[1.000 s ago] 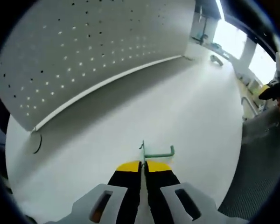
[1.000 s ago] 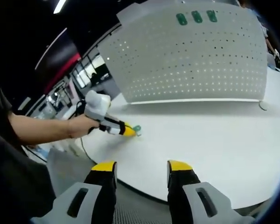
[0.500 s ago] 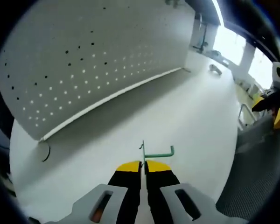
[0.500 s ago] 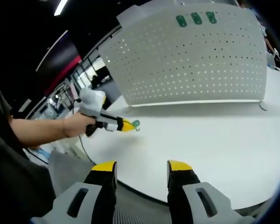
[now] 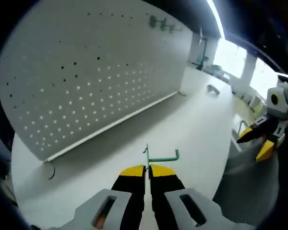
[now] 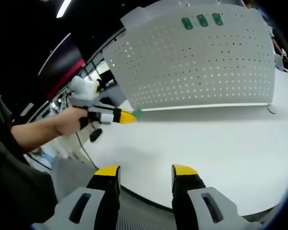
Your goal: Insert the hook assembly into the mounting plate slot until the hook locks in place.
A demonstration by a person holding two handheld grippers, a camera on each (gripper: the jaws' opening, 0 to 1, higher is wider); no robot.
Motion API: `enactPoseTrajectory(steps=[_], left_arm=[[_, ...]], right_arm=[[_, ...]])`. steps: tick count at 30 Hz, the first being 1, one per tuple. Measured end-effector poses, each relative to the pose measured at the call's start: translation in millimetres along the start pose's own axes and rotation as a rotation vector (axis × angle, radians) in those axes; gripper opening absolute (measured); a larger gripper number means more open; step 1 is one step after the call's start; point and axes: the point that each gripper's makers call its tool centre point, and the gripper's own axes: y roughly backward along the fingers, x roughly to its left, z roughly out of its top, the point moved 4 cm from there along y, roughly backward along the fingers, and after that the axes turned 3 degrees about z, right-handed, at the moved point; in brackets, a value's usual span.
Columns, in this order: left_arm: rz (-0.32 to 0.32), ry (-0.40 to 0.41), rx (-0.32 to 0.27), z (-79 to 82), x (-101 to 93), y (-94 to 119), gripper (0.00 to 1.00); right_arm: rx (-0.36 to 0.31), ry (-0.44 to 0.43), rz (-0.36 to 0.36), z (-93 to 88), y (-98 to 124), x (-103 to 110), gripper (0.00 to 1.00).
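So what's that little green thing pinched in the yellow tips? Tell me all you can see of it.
The green hook is a thin bent rod, apparently coated wire: a short upright stem and one long arm with an upturned tip. The left gripper clamps its stem, holding it above the white table, short of the pegboard.

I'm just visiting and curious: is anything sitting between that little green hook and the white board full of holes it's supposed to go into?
Nothing visible. The left gripper holds the green hook above bare white table, and the stretch to the pegboard looks open. The right gripper hangs open off to the side.
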Motion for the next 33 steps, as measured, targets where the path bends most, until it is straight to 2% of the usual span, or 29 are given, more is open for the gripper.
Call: enactPoseTrajectory(steps=[8, 19, 22, 30, 33], left_arm=[[-0.023, 0.03, -0.042, 2.2, -19.1, 26.5, 0.02], [-0.047, 0.073, -0.116, 13.7, -44.8, 47.0, 0.02], [-0.059, 0.094, -0.14, 17.3, -52.1, 50.5, 0.02], [-0.092, 0.113, -0.179, 18.1, -65.8, 54.8, 0.02], [-0.096, 0.121, -0.198, 21.3, -68.0, 57.4, 0.02]], right_arm=[[-0.012, -0.008, 0.013, 2.3, 0.4, 1.6, 0.41], [-0.055, -0.06, 0.052, 15.1, -3.2, 14.0, 0.39], [-0.081, -0.09, 0.082, 24.9, -8.1, 22.2, 0.38], [-0.118, -0.078, 0.132, 49.2, -20.2, 37.9, 0.36], [-0.152, -0.114, 0.163, 60.6, -25.7, 44.1, 0.34]])
